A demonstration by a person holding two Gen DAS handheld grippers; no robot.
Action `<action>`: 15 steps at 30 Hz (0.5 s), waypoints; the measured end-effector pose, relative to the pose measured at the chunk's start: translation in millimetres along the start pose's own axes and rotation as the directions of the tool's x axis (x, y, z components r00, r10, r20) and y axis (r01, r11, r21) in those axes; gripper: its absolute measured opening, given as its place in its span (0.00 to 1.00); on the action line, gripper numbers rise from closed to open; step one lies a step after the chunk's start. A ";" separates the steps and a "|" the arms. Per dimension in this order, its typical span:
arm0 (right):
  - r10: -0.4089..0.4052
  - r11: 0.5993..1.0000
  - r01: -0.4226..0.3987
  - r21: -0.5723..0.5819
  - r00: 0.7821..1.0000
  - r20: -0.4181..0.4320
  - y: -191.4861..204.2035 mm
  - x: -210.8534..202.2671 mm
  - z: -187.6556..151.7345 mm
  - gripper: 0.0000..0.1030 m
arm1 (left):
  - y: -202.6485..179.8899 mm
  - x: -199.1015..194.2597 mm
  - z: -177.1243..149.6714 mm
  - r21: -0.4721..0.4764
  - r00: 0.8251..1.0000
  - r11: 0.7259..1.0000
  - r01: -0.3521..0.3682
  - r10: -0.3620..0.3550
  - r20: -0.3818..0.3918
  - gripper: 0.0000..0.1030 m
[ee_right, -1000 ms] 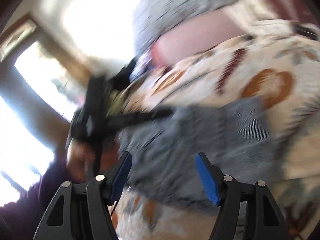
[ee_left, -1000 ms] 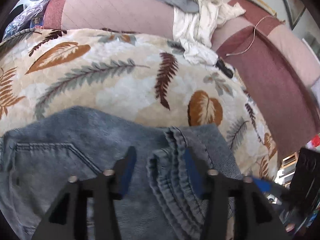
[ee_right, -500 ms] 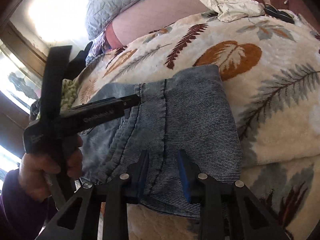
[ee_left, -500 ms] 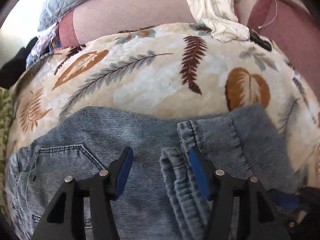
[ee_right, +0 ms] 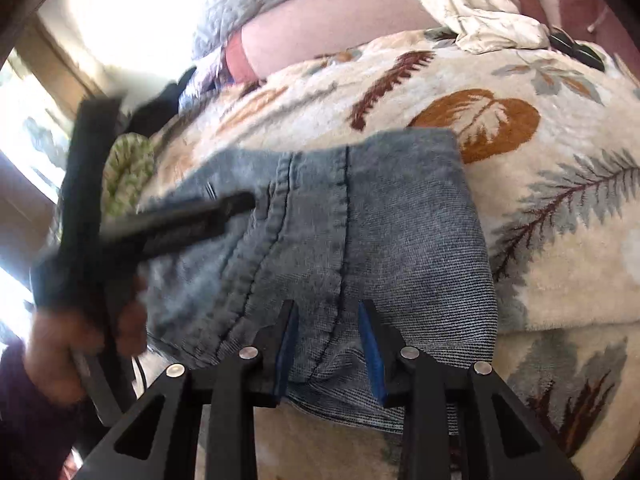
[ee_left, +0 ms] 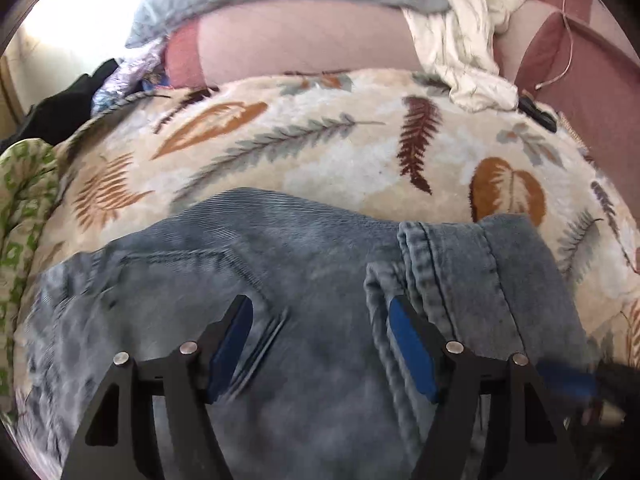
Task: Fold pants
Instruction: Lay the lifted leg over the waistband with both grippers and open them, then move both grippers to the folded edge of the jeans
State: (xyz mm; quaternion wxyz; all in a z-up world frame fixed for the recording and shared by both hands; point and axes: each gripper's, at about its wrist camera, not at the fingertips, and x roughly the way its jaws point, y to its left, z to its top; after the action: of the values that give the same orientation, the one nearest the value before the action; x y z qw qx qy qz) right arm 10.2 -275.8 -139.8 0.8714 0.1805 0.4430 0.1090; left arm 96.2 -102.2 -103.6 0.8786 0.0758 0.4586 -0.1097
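In the right wrist view, a hand [ee_right: 80, 332] at the left edge holds the left hand-held gripper [ee_right: 240, 204], blurred, reaching over the jeans [ee_right: 400, 232]. The jeans lie folded on a leaf-patterned blanket [ee_right: 560, 240] covering the bed, filling the lower middle of both frames. The left hand-held gripper's jaws have just been widening and stand released above the denim. At lower centre, the right hand-held gripper [ee_right: 328, 344] is clenched on the jeans' near folded edge.
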 end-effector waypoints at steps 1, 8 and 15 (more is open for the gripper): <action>-0.005 1.000 0.005 -0.003 1.000 0.030 1.7 -2.0 2.9 0.33 | 3.0 -7.1 -4.8 -0.008 1.000 1.000 -0.001 0.001 0.014 0.72; -0.039 0.999 0.042 -0.016 0.988 0.148 9.0 -20.9 2.1 0.33 | 24.1 -72.5 -38.1 -0.094 0.982 0.993 -0.066 0.082 0.171 0.77; -0.033 0.999 0.038 -0.023 0.979 0.200 30.2 -27.4 3.1 0.33 | 44.1 -117.1 -57.6 -0.129 0.952 0.981 -0.142 0.171 0.256 0.78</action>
State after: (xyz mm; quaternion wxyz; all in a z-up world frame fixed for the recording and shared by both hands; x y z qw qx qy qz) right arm -4.2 -258.5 -105.6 0.9156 0.1709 0.3550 0.0805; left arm -2.7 -31.8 -38.6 0.9408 0.0486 0.3346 -0.0237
